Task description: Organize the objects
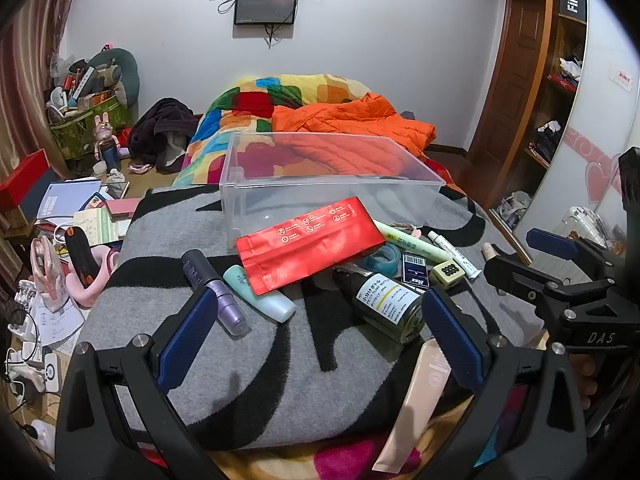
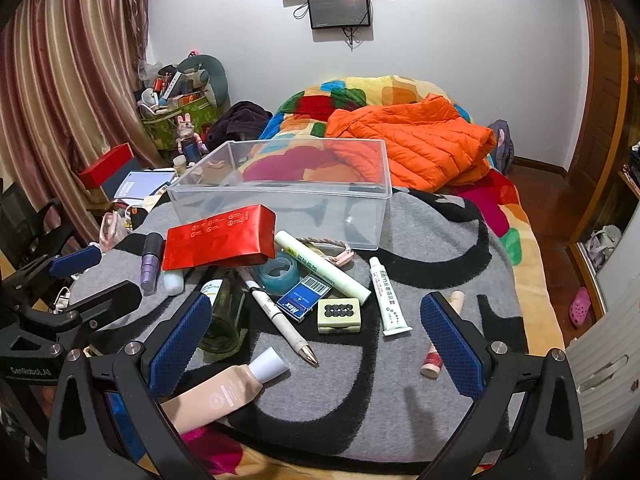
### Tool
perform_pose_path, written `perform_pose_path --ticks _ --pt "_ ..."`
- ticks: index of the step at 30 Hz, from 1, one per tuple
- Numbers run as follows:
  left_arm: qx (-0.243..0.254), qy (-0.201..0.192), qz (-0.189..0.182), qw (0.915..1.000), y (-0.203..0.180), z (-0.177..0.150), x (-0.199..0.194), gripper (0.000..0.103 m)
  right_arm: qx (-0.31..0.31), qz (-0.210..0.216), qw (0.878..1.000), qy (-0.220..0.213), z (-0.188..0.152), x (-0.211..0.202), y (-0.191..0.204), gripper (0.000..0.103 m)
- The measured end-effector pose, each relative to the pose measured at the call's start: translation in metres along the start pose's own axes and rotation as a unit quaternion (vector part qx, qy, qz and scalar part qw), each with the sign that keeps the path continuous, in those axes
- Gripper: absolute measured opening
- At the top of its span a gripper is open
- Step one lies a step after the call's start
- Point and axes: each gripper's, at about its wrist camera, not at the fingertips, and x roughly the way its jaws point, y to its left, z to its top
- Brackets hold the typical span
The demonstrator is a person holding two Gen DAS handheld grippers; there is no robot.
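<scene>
An empty clear plastic bin (image 1: 320, 184) (image 2: 288, 196) stands on a grey and black blanket (image 1: 280, 380) (image 2: 420, 240). In front of it lies a heap: a red foil pouch (image 1: 312, 244) (image 2: 220, 240), a purple tube (image 1: 224, 304) (image 2: 150, 268), a mint tube (image 1: 260, 292), a dark green pump bottle (image 1: 390, 308) (image 2: 224, 316), a beige tube (image 1: 416, 408) (image 2: 224, 392), a white pen (image 2: 280, 320), a blue staple box (image 2: 304, 298), a white ointment tube (image 2: 390, 304). My left gripper (image 1: 316, 328) is open above the blanket. My right gripper (image 2: 316, 328) is open above the pen.
A colourful quilt (image 2: 360, 96) and orange jacket (image 2: 416, 136) lie behind the bin. Clutter, books and a red box (image 2: 106, 164) crowd the floor at the left. A wardrobe (image 1: 560, 80) stands at the right. The blanket's front edge is near.
</scene>
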Motion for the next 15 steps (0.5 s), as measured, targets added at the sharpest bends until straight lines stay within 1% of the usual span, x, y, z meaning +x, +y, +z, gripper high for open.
perform_pose_path --ticks 15 --pt "-0.005 0.000 -0.001 1.0000 0.0026 0.0002 0.0001 0.103 -0.002 0.002 1.000 -0.001 -0.0014 -0.0005 0.0032 0.103"
